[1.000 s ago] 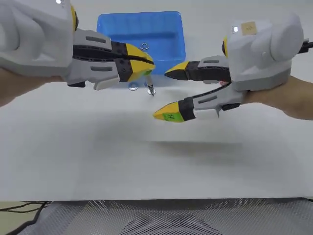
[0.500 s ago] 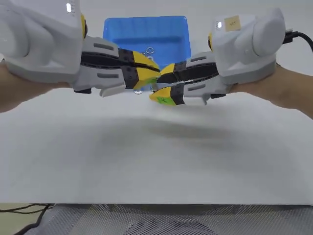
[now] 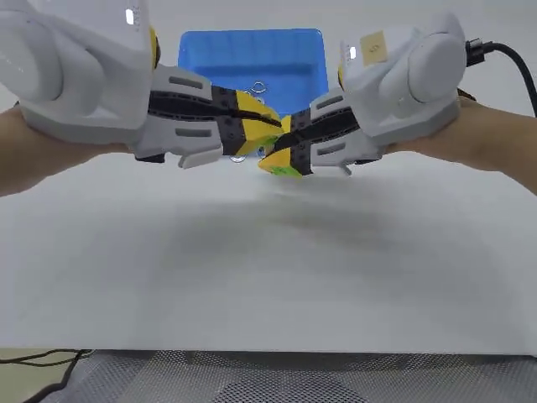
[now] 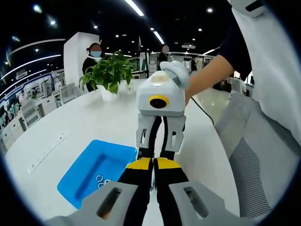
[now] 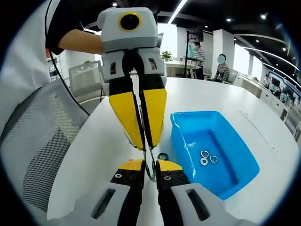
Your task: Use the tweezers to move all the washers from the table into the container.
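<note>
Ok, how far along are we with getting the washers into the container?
Done: three washers lie in the blue container. In hand: the left gripper and the right gripper are both shut on the tweezers, tip to tip beside the container, with no washer in them that I can see. Left: at least one washer on the table, next to the container's wall.

White table (image 3: 268, 277), potted plant (image 4: 109, 73), mesh chair (image 5: 47, 155), ceiling strip lights (image 4: 134, 7)

Front table (image 3: 268, 277): bare, open pass.
Centre: left gripper (image 3: 273, 126) and right gripper (image 3: 282, 149) tip to tip, no gap.
Behind: container (image 3: 210, 59) wall; washer (image 5: 162, 156) beside it.
</note>
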Demonstrator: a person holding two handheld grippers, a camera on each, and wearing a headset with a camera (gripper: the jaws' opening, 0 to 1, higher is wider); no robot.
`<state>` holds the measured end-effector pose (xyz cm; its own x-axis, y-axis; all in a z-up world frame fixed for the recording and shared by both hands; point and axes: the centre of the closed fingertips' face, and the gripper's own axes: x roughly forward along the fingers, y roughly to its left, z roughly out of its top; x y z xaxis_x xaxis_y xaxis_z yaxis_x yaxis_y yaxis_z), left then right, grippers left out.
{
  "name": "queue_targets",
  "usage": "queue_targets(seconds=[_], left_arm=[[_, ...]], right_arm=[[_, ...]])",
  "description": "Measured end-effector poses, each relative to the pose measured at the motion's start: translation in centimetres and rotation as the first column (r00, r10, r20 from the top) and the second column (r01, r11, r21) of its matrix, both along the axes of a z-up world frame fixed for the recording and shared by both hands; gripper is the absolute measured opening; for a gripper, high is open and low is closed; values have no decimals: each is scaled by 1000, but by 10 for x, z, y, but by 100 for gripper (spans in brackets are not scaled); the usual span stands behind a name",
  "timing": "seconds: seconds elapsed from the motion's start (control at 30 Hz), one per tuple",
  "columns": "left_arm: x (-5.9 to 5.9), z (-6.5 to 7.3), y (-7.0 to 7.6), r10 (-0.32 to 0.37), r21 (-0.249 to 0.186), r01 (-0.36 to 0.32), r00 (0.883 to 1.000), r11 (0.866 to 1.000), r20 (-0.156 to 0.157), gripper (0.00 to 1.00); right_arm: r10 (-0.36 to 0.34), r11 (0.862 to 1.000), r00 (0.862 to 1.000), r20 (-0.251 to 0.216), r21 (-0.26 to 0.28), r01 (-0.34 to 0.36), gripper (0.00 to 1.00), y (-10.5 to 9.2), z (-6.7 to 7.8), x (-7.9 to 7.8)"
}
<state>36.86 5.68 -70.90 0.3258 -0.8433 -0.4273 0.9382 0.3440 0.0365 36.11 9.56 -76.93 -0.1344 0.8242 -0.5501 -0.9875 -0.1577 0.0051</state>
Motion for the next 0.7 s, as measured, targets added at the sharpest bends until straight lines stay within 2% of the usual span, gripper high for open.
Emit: queue_targets(seconds=[0.07,0.13,0.27,0.43,0.7], left_arm=[[-1,0,-1,-4,0,4,1000,1000,-4,5],[-3,0,-2,-8,2,8,1000,1000,-6,5],[-4,0,-3,3,11,-3,1000,1000,3,6],[-5,0,-3,18,-6,-18,1000,1000,-18,10],[-4,2,1,48,-11,-48,999,999,-12,18]], right_arm=[[2,1000,1000,0,1,-2,10,0,0,0],[21,1000,999,27,0,-21,10,-1,0,-3],[24,1000,999,43,2,-24,9,-1,0,-2],[18,1000,999,39,12,-19,9,1,0,-3],[2,1000,999,39,26,-3,9,4,8,-3]])
